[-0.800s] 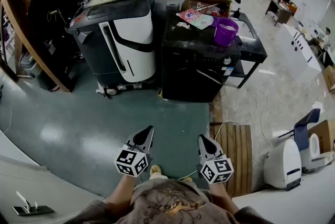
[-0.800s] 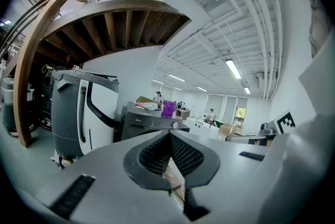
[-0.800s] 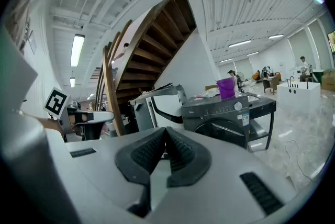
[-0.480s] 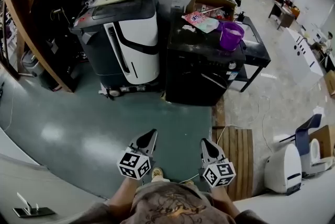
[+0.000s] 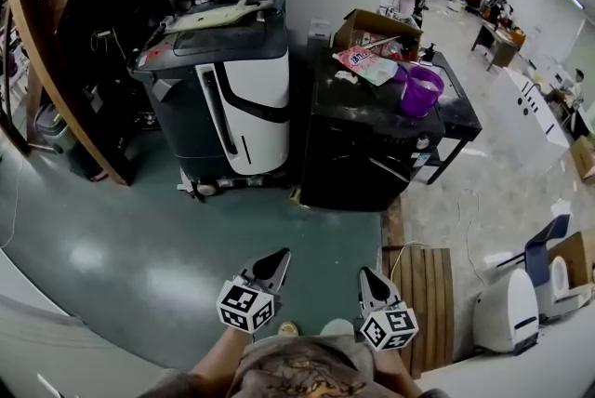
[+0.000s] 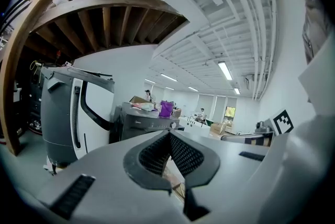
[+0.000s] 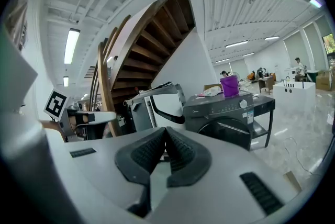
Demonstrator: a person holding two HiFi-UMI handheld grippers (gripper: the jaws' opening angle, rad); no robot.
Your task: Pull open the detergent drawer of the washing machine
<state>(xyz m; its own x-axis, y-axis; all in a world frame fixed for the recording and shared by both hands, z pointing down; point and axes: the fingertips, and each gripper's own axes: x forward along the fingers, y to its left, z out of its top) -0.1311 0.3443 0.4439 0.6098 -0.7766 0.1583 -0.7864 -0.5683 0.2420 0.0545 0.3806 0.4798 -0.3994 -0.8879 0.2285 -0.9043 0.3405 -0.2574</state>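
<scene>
A black front-loading washing machine (image 5: 358, 154) stands some way ahead, with its control panel and round door facing me (image 7: 222, 118). Its detergent drawer is at the panel's left end and looks closed. The machine also shows in the left gripper view (image 6: 146, 124). My left gripper (image 5: 279, 260) and right gripper (image 5: 368, 277) hang low in front of the person's body, well short of the machine. Both have their jaws together with nothing between them.
A large grey and white machine (image 5: 223, 99) stands left of the washer. On the washer lie a purple bucket (image 5: 420, 91), a bag and a cardboard box (image 5: 376, 26). A wooden pallet (image 5: 418, 280) lies on the floor at the right, a staircase (image 5: 56, 61) rises at the left.
The person has walked forward: the washer and the grey machine sit lower and nearer in the head view. Both grippers stay shut in front of the body.
</scene>
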